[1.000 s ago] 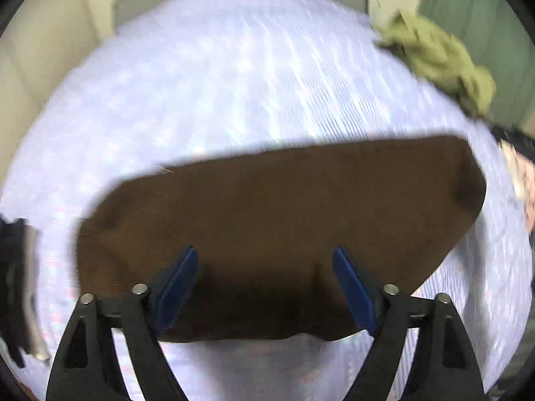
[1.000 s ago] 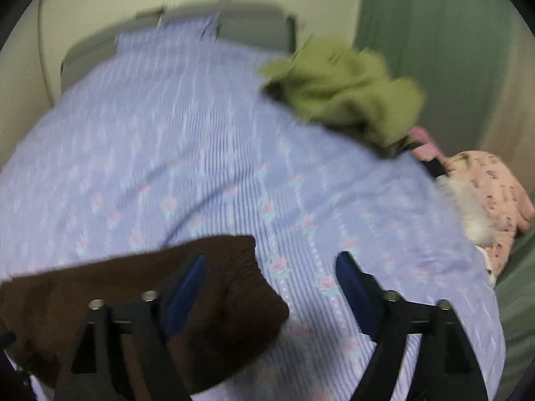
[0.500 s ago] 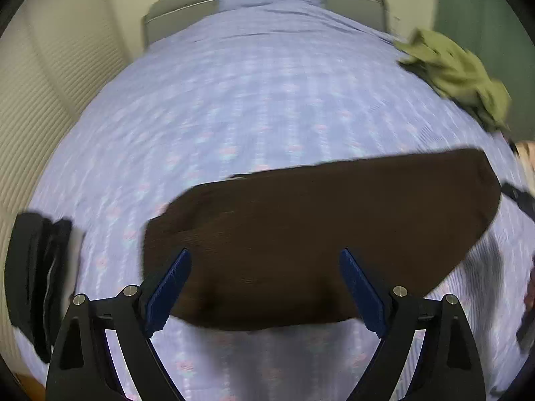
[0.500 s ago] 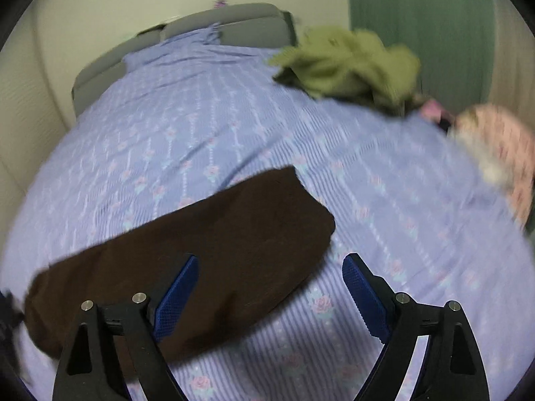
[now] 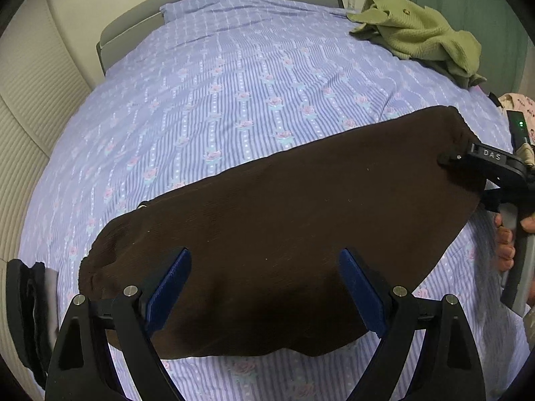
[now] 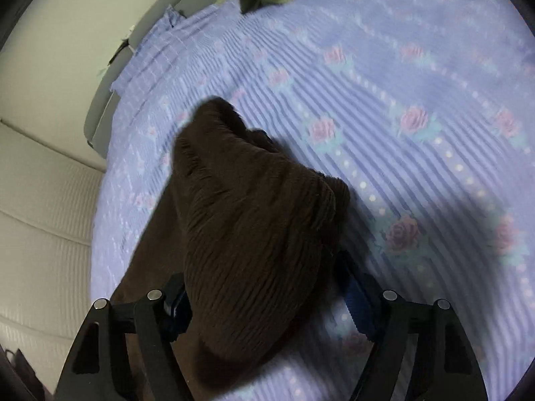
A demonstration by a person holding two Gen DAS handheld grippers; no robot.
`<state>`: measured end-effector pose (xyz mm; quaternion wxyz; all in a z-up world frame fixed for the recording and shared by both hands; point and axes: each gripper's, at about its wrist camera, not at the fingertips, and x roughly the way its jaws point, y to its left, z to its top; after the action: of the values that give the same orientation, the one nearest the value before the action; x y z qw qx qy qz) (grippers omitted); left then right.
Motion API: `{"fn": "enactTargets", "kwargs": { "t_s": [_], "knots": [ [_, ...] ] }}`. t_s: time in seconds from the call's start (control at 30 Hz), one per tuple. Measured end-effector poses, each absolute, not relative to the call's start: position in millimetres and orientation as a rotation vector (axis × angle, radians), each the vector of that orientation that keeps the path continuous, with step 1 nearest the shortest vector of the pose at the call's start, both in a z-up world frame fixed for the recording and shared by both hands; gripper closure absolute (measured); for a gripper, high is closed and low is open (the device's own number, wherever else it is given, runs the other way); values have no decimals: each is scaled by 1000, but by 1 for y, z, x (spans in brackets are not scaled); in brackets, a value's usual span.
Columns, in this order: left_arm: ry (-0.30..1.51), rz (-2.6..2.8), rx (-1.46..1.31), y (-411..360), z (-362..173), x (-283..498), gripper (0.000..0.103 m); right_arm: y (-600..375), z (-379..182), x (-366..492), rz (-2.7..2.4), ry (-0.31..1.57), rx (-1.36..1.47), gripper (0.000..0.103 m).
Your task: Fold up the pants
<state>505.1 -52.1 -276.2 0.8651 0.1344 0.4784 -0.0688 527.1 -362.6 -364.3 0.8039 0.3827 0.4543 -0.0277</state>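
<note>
The left hand-held gripper hangs wide open over the brown pants, holding nothing. The pants lie flat across the bed. Only the right view shows the right hand-held gripper closing around the pants' bunched end; I cannot tell if it pinches yet. Only the left view shows fingers on it, beside the pants. A green sweater sits far behind the pants.

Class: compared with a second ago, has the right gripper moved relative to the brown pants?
Yes. The right gripper has come down onto the brown pants, whose end now sits between its closing jaws.
</note>
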Motion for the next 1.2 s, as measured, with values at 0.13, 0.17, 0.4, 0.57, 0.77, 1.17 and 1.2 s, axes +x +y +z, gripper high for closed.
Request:
{"fn": "enactTargets", "kwargs": {
  "t_s": [0.13, 0.17, 0.4, 0.57, 0.77, 1.17, 1.2],
  "knots": [
    [1027, -154, 287, -58, -285, 506, 13, -366, -371, 533, -46, 957, 868, 26],
    [1035, -160, 281, -59, -286, 506, 13, -367, -371, 535, -49, 959, 884, 35],
    [1038, -157, 229, -47, -271, 499, 13, -360, -330, 527, -57, 958, 875, 75],
    [1049, -115, 105, -2, -242, 493, 13, -326, -255, 511, -88, 880, 723, 77],
    [1047, -42, 55, 60, -204, 475, 13, -260, -172, 492, -97, 835, 513, 77],
    [1059, -28, -12, 168, -162, 453, 13, -116, -111, 501, -62, 867, 289, 77],
    [1060, -27, -14, 174, -162, 452, 13, -101, -112, 502, -58, 874, 267, 77]
  ]
}}
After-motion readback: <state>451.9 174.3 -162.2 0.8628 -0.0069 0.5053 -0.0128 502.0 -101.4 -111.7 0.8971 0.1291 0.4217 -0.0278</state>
